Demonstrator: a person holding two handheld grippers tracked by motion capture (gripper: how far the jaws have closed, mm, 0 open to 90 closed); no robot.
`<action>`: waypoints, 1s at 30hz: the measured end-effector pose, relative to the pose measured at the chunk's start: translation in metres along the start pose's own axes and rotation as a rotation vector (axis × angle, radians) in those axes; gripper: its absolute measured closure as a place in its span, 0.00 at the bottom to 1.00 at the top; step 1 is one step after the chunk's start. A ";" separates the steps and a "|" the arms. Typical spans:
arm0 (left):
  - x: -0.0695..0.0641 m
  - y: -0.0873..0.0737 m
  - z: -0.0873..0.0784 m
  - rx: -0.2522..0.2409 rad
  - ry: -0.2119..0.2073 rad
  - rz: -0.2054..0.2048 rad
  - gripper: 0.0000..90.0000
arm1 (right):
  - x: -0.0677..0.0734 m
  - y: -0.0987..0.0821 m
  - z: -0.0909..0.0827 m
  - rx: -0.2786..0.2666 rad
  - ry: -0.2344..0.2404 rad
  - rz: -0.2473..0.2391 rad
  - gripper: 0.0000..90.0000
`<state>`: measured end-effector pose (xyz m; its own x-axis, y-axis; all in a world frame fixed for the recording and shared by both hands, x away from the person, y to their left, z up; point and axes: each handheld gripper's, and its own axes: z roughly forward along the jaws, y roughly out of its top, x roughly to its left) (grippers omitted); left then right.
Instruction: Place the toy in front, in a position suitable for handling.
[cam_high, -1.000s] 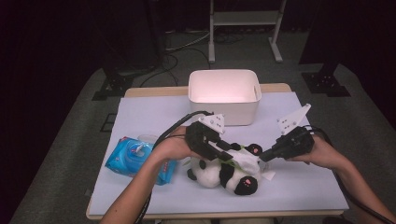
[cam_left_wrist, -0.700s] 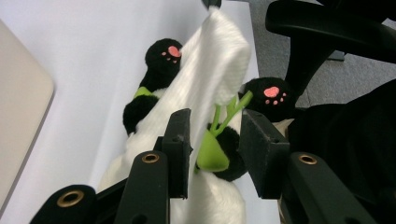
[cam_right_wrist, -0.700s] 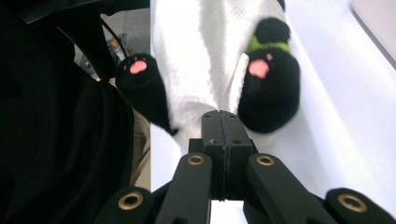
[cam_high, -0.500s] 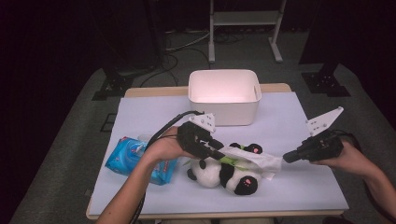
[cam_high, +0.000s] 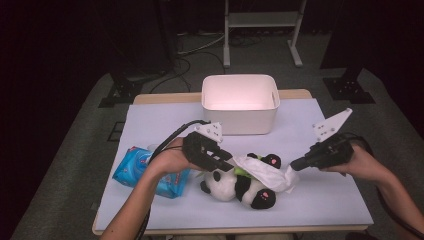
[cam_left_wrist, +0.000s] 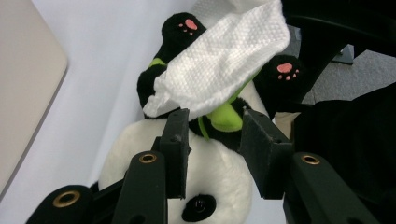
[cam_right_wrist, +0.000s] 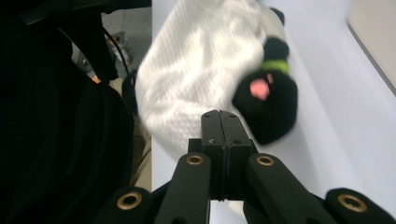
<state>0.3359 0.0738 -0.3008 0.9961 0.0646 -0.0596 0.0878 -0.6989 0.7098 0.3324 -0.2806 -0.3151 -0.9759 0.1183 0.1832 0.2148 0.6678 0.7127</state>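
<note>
Table (cam_high: 165, 112) pale lilac; room dark, stand (cam_high: 260, 20) behind.

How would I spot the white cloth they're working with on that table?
Start at the white tub at the table's far edge and come toward the person to the toy panda. The white wipe lies draped across it, one end pinched in the right gripper, thin and dimpled, unlike the fluffy panda.

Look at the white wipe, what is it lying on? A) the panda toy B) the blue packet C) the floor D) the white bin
A: the white wipe drapes over the panda toy, with the right gripper pinching its end, while the left gripper straddles the toy.
</note>
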 end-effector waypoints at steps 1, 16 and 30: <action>0.000 0.000 0.000 0.000 0.000 0.000 0.69 | 0.000 0.000 0.000 0.000 0.000 0.000 0.99; 0.005 -0.029 -0.007 0.001 0.020 -0.046 0.66 | -0.010 0.047 0.073 0.095 0.056 -0.060 0.96; 0.013 -0.046 0.014 0.061 0.021 -0.061 0.51 | -0.004 0.039 0.089 0.121 -0.011 -0.098 0.79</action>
<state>0.3452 0.0965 -0.3442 0.9887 0.1225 -0.0862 0.1487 -0.7350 0.6615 0.3413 -0.1897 -0.3484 -0.9925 0.0560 0.1085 0.1129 0.7599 0.6402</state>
